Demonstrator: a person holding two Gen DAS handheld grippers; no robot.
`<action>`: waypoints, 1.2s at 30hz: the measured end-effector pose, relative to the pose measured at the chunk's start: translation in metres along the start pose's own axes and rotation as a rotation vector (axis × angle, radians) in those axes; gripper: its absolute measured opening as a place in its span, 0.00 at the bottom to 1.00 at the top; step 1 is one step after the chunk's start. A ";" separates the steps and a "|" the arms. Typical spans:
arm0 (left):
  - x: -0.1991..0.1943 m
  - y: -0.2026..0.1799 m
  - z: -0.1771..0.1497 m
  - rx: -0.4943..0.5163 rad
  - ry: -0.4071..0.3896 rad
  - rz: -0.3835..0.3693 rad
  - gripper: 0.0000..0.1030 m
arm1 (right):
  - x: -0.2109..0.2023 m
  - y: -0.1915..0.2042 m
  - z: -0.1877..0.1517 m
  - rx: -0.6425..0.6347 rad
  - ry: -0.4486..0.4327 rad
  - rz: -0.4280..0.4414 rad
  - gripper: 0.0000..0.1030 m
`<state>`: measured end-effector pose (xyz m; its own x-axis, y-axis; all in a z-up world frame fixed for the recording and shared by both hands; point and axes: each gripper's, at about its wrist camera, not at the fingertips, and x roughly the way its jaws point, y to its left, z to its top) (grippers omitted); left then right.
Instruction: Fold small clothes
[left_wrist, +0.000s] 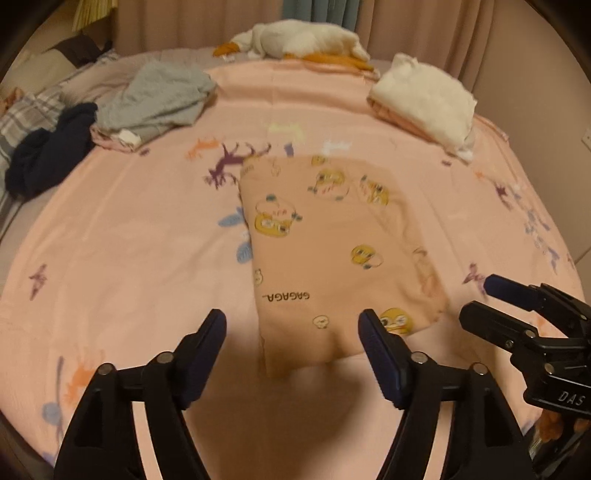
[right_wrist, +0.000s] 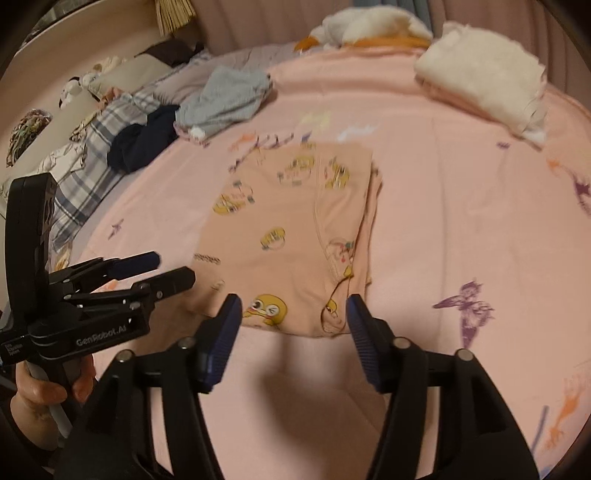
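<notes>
While both the left gripper (left_wrist: 291, 325) and right gripper (right_wrist: 293, 308) hover open and empty, we check the folded garment (left_wrist: 332, 243); we square any edge at 6 o'clock before re-gripping.

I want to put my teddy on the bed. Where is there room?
Bare pink sheet lies left of the folded peach garment, and more to its right, below the white folded pile. The far left is crowded: grey clothes and a dark garment. The white plush toy fills the far edge.
</notes>
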<state>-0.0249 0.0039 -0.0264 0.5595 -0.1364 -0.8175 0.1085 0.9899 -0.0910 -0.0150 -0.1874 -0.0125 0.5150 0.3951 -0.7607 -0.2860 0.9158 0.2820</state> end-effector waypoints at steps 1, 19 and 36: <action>-0.007 -0.001 0.001 0.003 -0.008 0.006 0.75 | -0.006 0.001 0.001 -0.003 -0.014 -0.008 0.69; -0.067 -0.001 0.005 -0.033 -0.046 0.098 0.97 | -0.077 0.025 0.009 -0.031 -0.145 -0.089 1.00; -0.072 0.004 -0.001 -0.051 -0.045 0.124 0.97 | -0.070 0.034 0.006 -0.044 -0.113 -0.100 1.00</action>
<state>-0.0656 0.0179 0.0310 0.6024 -0.0132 -0.7981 -0.0055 0.9998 -0.0207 -0.0560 -0.1841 0.0541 0.6294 0.3104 -0.7124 -0.2628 0.9478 0.1808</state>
